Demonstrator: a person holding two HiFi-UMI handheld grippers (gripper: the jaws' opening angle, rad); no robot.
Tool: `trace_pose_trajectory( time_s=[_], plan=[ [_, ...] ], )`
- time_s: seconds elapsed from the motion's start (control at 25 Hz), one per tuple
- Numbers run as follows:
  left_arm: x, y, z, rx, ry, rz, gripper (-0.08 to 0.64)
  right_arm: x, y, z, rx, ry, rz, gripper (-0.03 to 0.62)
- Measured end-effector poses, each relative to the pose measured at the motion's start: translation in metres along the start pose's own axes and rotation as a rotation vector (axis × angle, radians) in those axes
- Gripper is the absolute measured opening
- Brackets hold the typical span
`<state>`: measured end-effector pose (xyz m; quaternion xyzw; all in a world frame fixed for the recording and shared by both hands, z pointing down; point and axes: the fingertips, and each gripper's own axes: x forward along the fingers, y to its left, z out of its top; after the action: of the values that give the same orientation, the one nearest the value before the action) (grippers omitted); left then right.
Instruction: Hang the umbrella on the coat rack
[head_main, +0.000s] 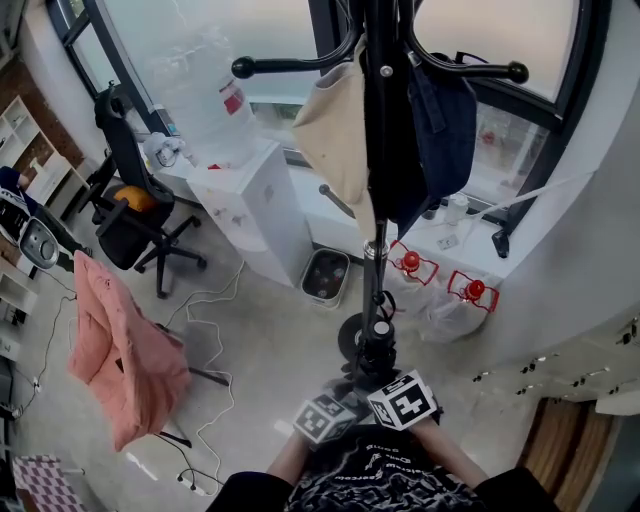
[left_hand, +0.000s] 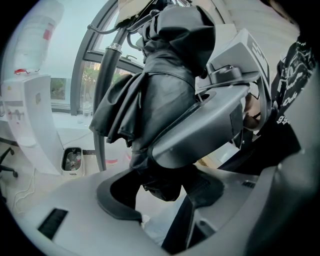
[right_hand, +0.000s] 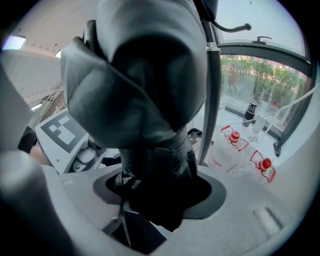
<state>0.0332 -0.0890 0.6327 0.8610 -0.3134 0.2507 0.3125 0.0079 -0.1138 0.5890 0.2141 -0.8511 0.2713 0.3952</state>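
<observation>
A folded black umbrella (head_main: 375, 355) sits low in the head view, just in front of the coat rack (head_main: 384, 120), held from both sides. My left gripper (head_main: 345, 392) is shut on the umbrella (left_hand: 160, 100), whose bunched fabric fills the left gripper view and dips between the jaws. My right gripper (head_main: 388, 380) is also shut on the umbrella (right_hand: 150, 90), gripping its lower part. The rack's pole (left_hand: 107, 100) stands just behind the umbrella, and the pole (right_hand: 212, 100) lies right of it in the right gripper view. A beige bag (head_main: 335, 130) and a dark garment (head_main: 440, 130) hang from the hooks.
A white water dispenser (head_main: 250, 205) and a small bin (head_main: 325, 275) stand left of the rack. Red-capped bottles (head_main: 470, 290) lie on the right under the window. An office chair (head_main: 140, 215), a pink cloth (head_main: 120, 350) and floor cables (head_main: 215, 330) are further left.
</observation>
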Motion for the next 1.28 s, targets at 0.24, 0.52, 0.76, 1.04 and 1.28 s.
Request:
trace_pose_trajectory(
  time_s=[0.24,0.52,0.76,1.04,1.28],
  plan=[
    [0.001,0.002,0.000,-0.008,0.003,-0.005,0.259,0.005,-0.002,0.000,0.010,0.009,0.007,0.284],
    [0.001,0.006,-0.001,-0.019,0.006,-0.002,0.259,0.010,-0.001,0.000,0.013,0.020,0.018,0.284],
    [0.003,0.008,-0.003,-0.031,0.013,-0.002,0.259,0.013,-0.003,-0.001,0.017,0.027,0.026,0.284],
    [0.003,0.009,-0.004,-0.042,0.019,0.000,0.259,0.016,-0.002,-0.001,0.017,0.037,0.036,0.284],
    [0.003,0.012,-0.008,-0.047,0.026,0.004,0.259,0.018,-0.001,-0.001,0.011,0.045,0.033,0.284]
  ],
)
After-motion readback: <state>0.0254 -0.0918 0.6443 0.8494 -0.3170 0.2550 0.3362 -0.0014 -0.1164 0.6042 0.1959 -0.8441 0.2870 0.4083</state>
